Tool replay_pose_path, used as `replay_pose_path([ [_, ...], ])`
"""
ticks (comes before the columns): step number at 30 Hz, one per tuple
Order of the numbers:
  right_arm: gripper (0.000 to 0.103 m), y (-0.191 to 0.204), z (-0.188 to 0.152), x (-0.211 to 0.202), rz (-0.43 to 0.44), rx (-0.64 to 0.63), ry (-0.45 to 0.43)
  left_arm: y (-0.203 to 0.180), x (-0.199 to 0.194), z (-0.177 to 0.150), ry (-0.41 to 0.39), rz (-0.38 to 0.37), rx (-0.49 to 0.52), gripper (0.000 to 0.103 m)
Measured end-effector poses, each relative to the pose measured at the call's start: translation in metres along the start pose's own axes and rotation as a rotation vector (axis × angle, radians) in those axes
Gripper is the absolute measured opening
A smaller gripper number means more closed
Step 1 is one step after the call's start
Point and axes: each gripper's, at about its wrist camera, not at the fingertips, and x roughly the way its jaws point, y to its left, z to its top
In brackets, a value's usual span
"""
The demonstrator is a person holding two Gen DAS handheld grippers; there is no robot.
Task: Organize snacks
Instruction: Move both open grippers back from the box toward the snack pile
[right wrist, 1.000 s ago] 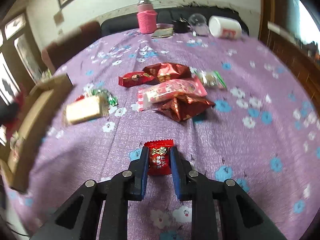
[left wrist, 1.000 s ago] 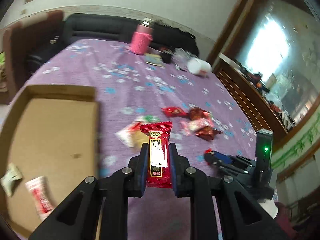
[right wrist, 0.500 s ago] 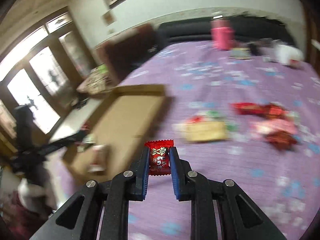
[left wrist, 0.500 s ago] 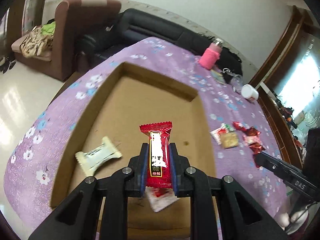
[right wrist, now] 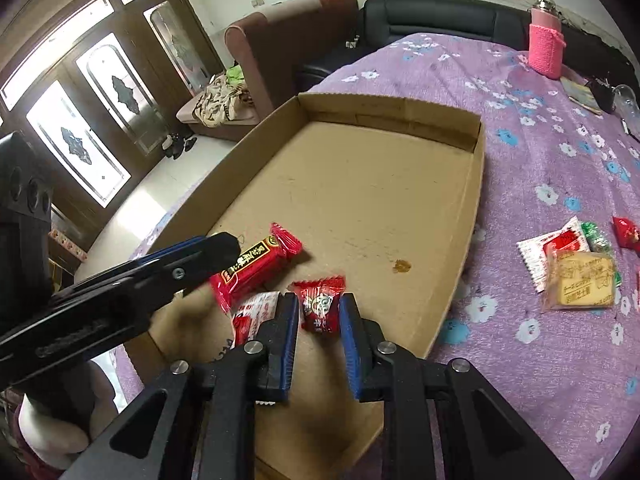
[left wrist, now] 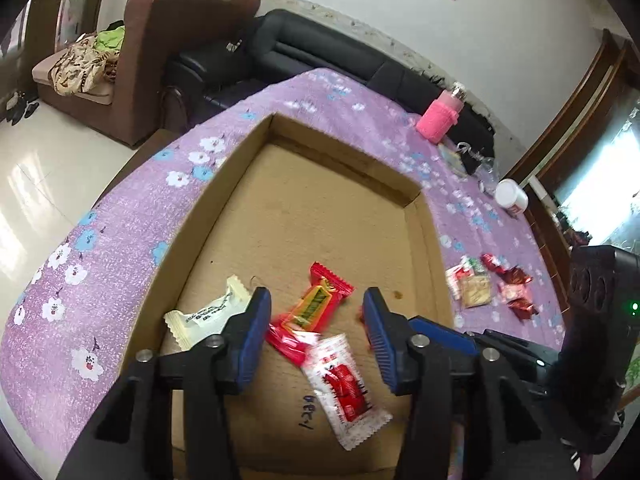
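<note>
A shallow cardboard box [left wrist: 420,216] [right wrist: 476,168] lies on the purple flowered cloth. My left gripper [left wrist: 316,320] hangs over its near end with its jaws opening. A long red snack bar [left wrist: 312,308] [right wrist: 256,268], blurred, is loose between and below them, and neither pad touches it. A white and red sachet [left wrist: 344,380] [right wrist: 252,312] and a cream wrapped snack [left wrist: 208,316] lie beside it in the box. My right gripper [right wrist: 319,308] is over the box's near right part, shut on a small red candy [right wrist: 320,304].
Several loose snacks [right wrist: 576,276] [left wrist: 474,290] lie on the cloth right of the box. A pink covered bottle [right wrist: 546,46] [left wrist: 438,120] and a white jar [left wrist: 510,196] stand at the far end. Sofas are behind the table, with floor to the left.
The left jaws have spread and the red bar has dropped out of them into the box. The right gripper has swung left with its candy, from above the cloth to above the box.
</note>
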Motion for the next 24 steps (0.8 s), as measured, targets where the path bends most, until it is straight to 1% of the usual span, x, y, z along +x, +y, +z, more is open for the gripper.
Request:
replay_pose_path([
  [2, 0.024, -0.004, 0.000, -0.018, -0.019, 0.002, -0.046, -0.006, -0.008, 0.000, -0.020, -0.020, 0.009, 0.050],
  [3, 0.027, -0.007, 0.000, -0.028, -0.022, 0.014, -0.066, -0.009, -0.012, 0.000, -0.028, -0.028, 0.015, 0.058],
  [4, 0.035, -0.012, 0.000, -0.038, -0.024, 0.032, -0.081, -0.013, -0.017, -0.001, -0.039, -0.031, 0.017, 0.060],
  [5, 0.037, -0.014, 0.000, -0.045, -0.027, 0.039, -0.091, -0.017, -0.021, -0.001, -0.049, -0.034, 0.019, 0.060],
  [9, 0.037, -0.032, -0.012, -0.091, -0.022, 0.102, -0.172, -0.043, -0.041, 0.002, -0.067, -0.096, 0.053, 0.062],
  [12, 0.038, -0.054, -0.030, -0.127, -0.025, 0.168, -0.219, -0.075, -0.065, 0.003, -0.096, -0.146, 0.117, 0.070],
  [15, 0.039, -0.079, -0.045, -0.157, -0.045, 0.236, -0.231, -0.108, -0.093, 0.003, -0.130, -0.213, 0.184, 0.070],
  [17, 0.039, -0.097, -0.056, -0.179, -0.057, 0.277, -0.238, -0.128, -0.111, 0.006, -0.135, -0.268, 0.213, 0.070],
  [19, 0.039, -0.114, -0.065, -0.206, -0.045, 0.320, -0.257, -0.148, -0.130, 0.011, -0.149, -0.314, 0.242, 0.070],
  [21, 0.038, -0.130, -0.074, -0.235, -0.068, 0.360, -0.288, -0.170, -0.155, 0.015, -0.182, -0.373, 0.277, 0.070],
  [22, 0.039, -0.138, -0.080, -0.252, -0.069, 0.395, -0.319, -0.177, -0.163, 0.016, -0.196, -0.391, 0.287, 0.070],
  [23, 0.039, -0.146, -0.086, -0.266, -0.039, 0.433, -0.347, -0.186, -0.172, 0.018, -0.211, -0.410, 0.296, 0.070],
  [24, 0.041, -0.157, -0.093, -0.279, 0.012, 0.487, -0.378, -0.195, -0.181, 0.020, -0.223, -0.429, 0.306, 0.070],
])
